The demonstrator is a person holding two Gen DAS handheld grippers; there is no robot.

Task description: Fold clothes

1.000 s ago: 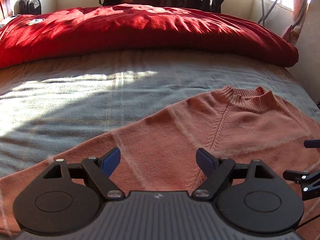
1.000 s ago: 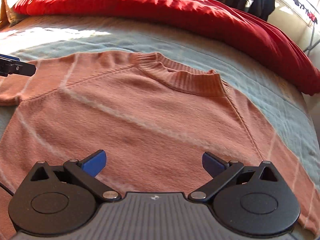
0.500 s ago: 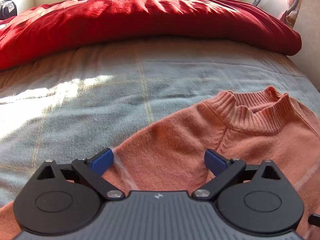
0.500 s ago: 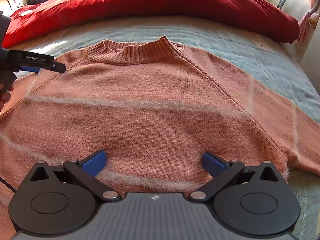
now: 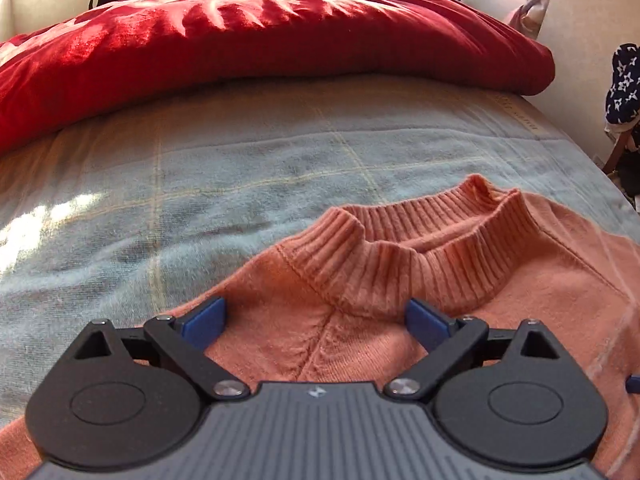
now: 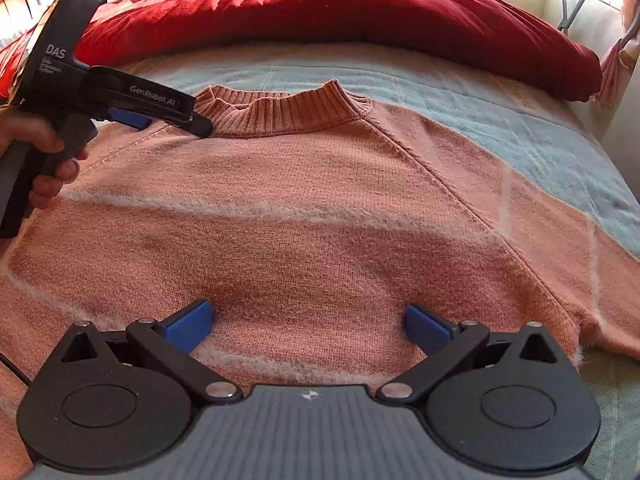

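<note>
A salmon-pink knit sweater (image 6: pixel 312 208) with thin pale stripes lies flat, front up, on the bed, its ribbed collar (image 6: pixel 280 112) pointing away. My right gripper (image 6: pixel 308 324) hovers open over the sweater's lower chest, nothing between its blue pads. In the left wrist view the sweater (image 5: pixel 400 300) fills the lower right and my left gripper (image 5: pixel 316 318) stands open just over the left shoulder seam, close to the collar (image 5: pixel 420 248). The right wrist view shows that left gripper (image 6: pixel 168 118) from the side, held by a hand (image 6: pixel 44 152), its tips at the collar's left edge.
The bed is covered by a light blue checked blanket (image 5: pixel 200 184). A thick red duvet (image 5: pixel 260 40) is bunched along the far side. Clothes hang on the wall behind. A star-patterned dark cloth (image 5: pixel 624 84) sits at the right past the bed's edge.
My left gripper has moved forward and right along the sweater, from the sleeve area to the collar. My right gripper has swung to face the sweater squarely. Both stayed open.
</note>
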